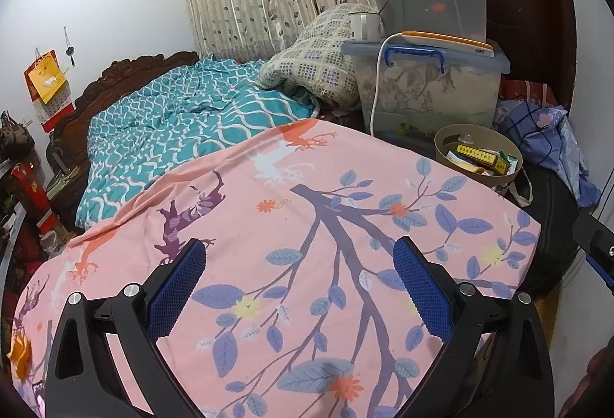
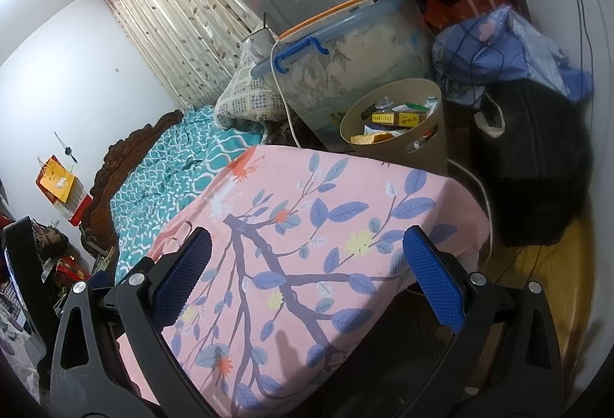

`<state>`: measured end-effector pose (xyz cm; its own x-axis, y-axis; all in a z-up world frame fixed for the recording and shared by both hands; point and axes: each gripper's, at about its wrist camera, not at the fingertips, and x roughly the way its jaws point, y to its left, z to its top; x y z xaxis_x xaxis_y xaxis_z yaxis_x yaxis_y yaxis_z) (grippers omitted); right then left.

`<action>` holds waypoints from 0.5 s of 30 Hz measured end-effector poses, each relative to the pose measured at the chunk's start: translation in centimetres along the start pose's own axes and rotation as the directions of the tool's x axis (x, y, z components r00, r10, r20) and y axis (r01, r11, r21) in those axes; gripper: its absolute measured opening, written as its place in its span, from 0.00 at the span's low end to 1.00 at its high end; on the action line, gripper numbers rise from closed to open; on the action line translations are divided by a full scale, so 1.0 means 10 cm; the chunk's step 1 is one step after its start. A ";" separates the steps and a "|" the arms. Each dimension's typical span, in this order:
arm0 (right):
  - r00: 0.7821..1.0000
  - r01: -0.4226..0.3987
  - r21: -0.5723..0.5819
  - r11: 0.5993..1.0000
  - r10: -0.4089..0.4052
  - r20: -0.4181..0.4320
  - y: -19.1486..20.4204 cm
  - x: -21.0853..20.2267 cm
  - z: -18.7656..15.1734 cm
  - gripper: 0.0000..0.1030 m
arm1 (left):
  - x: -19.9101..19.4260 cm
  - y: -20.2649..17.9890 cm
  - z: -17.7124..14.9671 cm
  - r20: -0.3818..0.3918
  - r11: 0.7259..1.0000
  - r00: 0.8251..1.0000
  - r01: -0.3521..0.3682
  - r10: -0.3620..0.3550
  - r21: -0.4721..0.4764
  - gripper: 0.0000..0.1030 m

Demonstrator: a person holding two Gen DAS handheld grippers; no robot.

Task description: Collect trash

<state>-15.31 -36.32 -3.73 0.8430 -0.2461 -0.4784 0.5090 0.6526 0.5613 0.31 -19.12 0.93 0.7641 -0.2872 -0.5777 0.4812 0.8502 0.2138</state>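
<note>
A round beige waste bin [image 1: 445, 145] [image 2: 429, 149] stands past the far right corner of the pink flowered cloth [image 1: 307, 245] [image 2: 307, 226]. In it lie yellow boxes [image 1: 479, 154] [image 2: 395, 119] and other packets. My left gripper [image 1: 299, 264] hovers open over the pink cloth, with nothing between its blue pads. My right gripper [image 2: 307, 253] also stands open above the cloth's right part, empty, with the bin ahead and slightly right. An orange scrap [image 1: 21, 352] lies at the cloth's near left edge.
Stacked clear storage boxes [image 1: 426, 88] [image 2: 345, 46] with a white cable stand behind the bin. A teal quilt [image 1: 184, 119] covers the bed to the left. A black bag [image 2: 537, 165] and blue clothes [image 2: 499, 50] sit right. The other gripper's tip [image 1: 598, 249] shows at the right edge.
</note>
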 end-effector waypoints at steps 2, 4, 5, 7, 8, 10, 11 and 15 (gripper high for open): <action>1.000 0.001 0.000 1.000 -0.001 -0.002 0.00 0.00 -0.01 0.96 | 0.01 0.00 -0.01 -0.003 1.000 1.000 0.004 -0.004 0.001 0.92; 1.000 0.002 0.000 1.000 -0.002 -0.003 0.00 0.00 -0.01 0.96 | 0.02 -0.01 -0.01 -0.006 1.000 1.000 0.010 -0.010 0.003 0.92; 1.000 0.004 -0.001 1.000 -0.004 -0.004 0.00 0.01 -0.02 0.96 | 0.02 -0.02 -0.01 -0.009 1.000 1.000 0.016 -0.016 0.005 0.92; 1.000 0.006 -0.002 1.000 -0.006 -0.008 0.00 0.02 -0.02 0.96 | 0.04 -0.02 -0.01 -0.020 0.999 0.999 0.031 -0.031 0.007 0.92; 1.000 0.006 -0.003 1.000 -0.006 -0.010 0.00 0.03 -0.01 0.96 | 0.05 -0.03 -0.02 -0.025 0.999 0.999 0.037 -0.037 0.007 0.92; 1.000 0.008 -0.004 1.000 -0.008 -0.015 0.00 0.04 -0.02 0.96 | 0.06 -0.04 -0.03 -0.029 0.999 0.999 0.044 -0.044 0.011 0.92; 1.000 0.009 -0.004 1.000 -0.009 -0.017 0.00 0.05 -0.02 0.96 | 0.06 -0.05 -0.03 -0.032 0.999 0.998 0.047 -0.047 0.014 0.92; 1.000 0.010 -0.003 1.000 -0.010 -0.024 -0.01 0.08 -0.01 0.96 | 0.07 -0.08 -0.04 -0.041 0.998 0.998 0.053 -0.052 0.019 0.92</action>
<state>-14.75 -36.49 -4.24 0.8334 -0.2353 -0.5000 0.5169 0.6523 0.5544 0.29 -19.79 0.01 0.7200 -0.3126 -0.6196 0.5287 0.8254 0.1979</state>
